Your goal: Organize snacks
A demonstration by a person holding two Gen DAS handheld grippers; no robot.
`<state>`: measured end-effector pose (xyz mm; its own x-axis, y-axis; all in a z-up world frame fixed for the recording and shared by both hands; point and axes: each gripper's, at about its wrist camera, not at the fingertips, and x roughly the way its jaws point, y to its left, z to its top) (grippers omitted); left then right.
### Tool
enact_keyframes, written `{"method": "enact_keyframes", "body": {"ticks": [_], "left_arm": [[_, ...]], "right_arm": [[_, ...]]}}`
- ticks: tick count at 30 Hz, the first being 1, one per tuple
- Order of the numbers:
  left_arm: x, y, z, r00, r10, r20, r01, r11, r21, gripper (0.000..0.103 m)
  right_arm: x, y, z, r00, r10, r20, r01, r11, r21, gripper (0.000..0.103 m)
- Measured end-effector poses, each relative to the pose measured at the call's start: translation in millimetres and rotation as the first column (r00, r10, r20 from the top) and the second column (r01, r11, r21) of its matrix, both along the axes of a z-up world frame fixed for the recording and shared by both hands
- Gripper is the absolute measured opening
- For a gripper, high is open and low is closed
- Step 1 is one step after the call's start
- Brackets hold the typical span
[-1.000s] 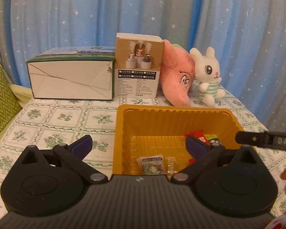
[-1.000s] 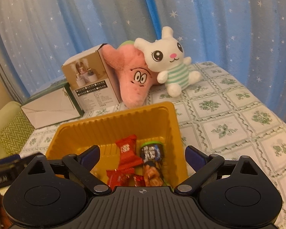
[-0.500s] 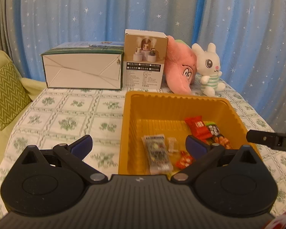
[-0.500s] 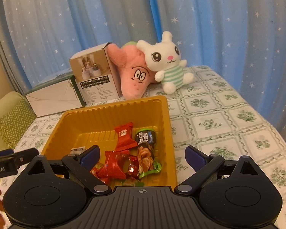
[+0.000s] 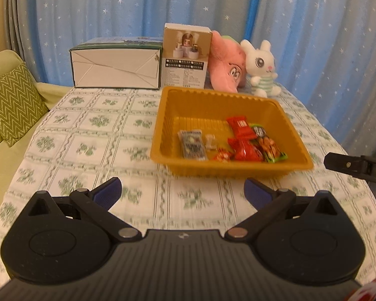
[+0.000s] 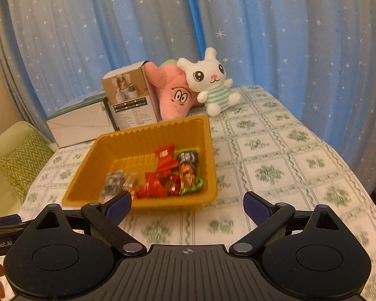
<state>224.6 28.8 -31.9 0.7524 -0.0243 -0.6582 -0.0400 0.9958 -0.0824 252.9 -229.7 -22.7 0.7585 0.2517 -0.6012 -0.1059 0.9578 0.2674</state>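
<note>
A yellow plastic tray [image 5: 173, 160] [image 6: 208, 150] stands on the patterned tablecloth and holds several snacks: red packets [image 5: 240, 125] [image 6: 165, 156], a brown and green nut pack [image 5: 269, 145] [image 6: 188, 173], a grey sachet [image 5: 191, 144] [image 6: 112, 184] and small candies [image 5: 221, 155]. My left gripper [image 5: 183, 190] hovers open and empty in front of the tray's near wall. My right gripper [image 6: 186, 202] is also open and empty, just short of the tray's near right corner. Each gripper's tip shows at the edge of the other's view.
Behind the tray stand a white and green carton [image 5: 116, 67] [image 6: 80, 124], a tall product box [image 5: 185, 56] [image 6: 130, 100], a pink plush [image 5: 228, 65] [image 6: 174, 92] and a white rabbit plush [image 5: 260, 67] [image 6: 211, 82]. A green sofa with a zigzag cushion [image 5: 10, 102] lies left. Starry blue curtains hang behind.
Both grippers have pulled back and risen away from the tray, staying open. The tray, earlier between and under the fingers, now lies wholly ahead of them.
</note>
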Motion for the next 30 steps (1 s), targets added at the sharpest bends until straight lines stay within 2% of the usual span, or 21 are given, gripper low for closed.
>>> {"method": "enact_keyframes", "body": {"ticks": [10,17,23,30], "left_arm": [[-66.1,-12.8,25.5,1.000,-0.011,-0.002,0.011,1.000,-0.026,0.103],[-115.8,-26.2,46.2,1.000,-0.025,0.015,0.025,1.000,0.001,0.103],[-154.8,-32.3,65.5,0.999,-0.026,0.020,0.026,1.000,-0.012,0.103],[-193.9,-39.9,85.7,1.000,0.007,0.016,-0.007,1.000,-0.005,0.103]], "right_arm": [[-75.4,-21.0,16.7,0.999,-0.028,-0.028,0.028,1.000,-0.010,0.095],[-122.4,-26.1,34.1,0.998,-0.012,-0.061,0.012,1.000,0.004,0.095],[-166.5,-22.8,45.4,0.996,-0.029,-0.090,0.029,1.000,0.001,0.095],[-210.9,-16.2,68.2,0.998,0.003,-0.064,-0.004,1.000,-0.016,0.095]]}}
